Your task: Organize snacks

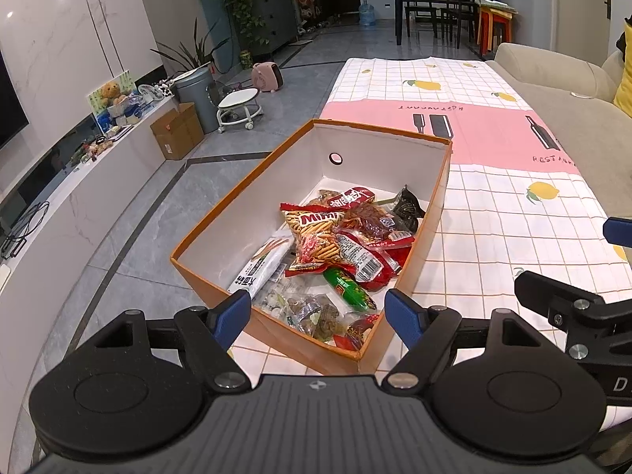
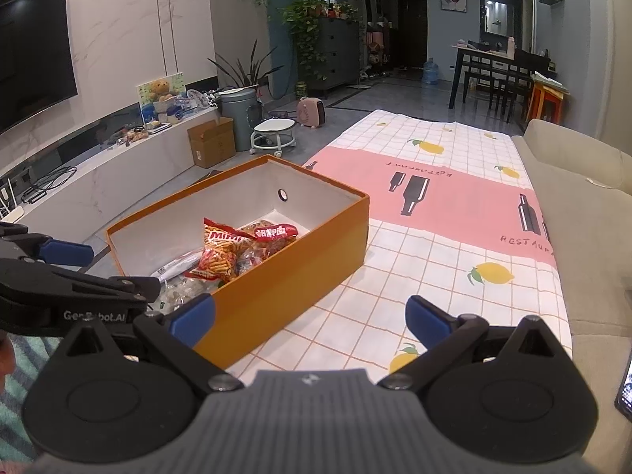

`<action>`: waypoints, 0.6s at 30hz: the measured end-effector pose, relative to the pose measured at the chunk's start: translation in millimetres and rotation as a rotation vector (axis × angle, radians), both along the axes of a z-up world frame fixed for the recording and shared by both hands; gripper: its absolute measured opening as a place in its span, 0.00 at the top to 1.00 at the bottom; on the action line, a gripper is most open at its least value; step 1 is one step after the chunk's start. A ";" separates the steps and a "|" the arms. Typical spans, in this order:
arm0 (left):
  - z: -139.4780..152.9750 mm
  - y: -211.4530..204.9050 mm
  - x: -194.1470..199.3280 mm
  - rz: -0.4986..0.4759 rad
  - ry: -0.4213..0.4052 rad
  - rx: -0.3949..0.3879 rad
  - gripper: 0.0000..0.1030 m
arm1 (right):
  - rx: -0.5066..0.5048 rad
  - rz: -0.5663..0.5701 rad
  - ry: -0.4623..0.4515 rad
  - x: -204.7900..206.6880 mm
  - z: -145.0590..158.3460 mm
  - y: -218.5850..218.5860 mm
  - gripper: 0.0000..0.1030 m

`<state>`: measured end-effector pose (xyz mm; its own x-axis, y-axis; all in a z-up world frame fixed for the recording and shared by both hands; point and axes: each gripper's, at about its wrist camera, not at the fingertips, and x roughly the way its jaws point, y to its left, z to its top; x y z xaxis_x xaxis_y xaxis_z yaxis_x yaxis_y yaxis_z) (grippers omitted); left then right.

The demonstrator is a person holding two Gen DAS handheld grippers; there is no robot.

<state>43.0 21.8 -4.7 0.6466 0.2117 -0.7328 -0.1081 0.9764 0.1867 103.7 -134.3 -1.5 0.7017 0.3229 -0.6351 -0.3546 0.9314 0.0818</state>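
Note:
An orange cardboard box (image 1: 221,233) (image 2: 300,252) with a white inside stands on the checked tablecloth (image 1: 493,213) (image 2: 434,260). Several snack packets lie in it: a red Mimi stick bag (image 1: 314,237) (image 2: 221,251), a red pouch (image 1: 355,197) (image 2: 276,232), a green packet (image 1: 349,288), a white packet (image 1: 260,266) and clear bags of sweets (image 1: 316,316). My left gripper (image 1: 318,316) hangs open above the box's near end, holding nothing. My right gripper (image 2: 310,318) is open and empty beside the box's right wall. Each gripper shows at the edge of the other's view.
A beige sofa (image 1: 572,91) (image 2: 592,205) runs along the table's right side. Left of the table the floor holds a cardboard carton (image 1: 177,130), a grey bin (image 1: 197,91) and a white stool (image 1: 239,110). A phone (image 2: 624,389) lies at the right edge.

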 end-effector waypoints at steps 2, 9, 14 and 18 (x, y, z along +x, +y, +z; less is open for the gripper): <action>-0.1 -0.1 0.0 0.001 0.000 -0.001 0.12 | 0.000 -0.001 0.001 0.0 -0.5 0.0 0.04; -0.2 -0.6 -0.2 0.000 0.002 0.005 0.12 | 0.002 -0.004 0.012 0.2 -2.4 -0.8 0.04; 0.2 -0.2 -0.5 -0.001 0.001 0.000 0.12 | -0.001 0.001 0.015 0.2 -2.6 0.3 0.04; 0.9 0.1 -0.6 -0.003 0.001 -0.002 0.12 | -0.001 -0.003 0.018 0.2 -3.2 0.2 0.04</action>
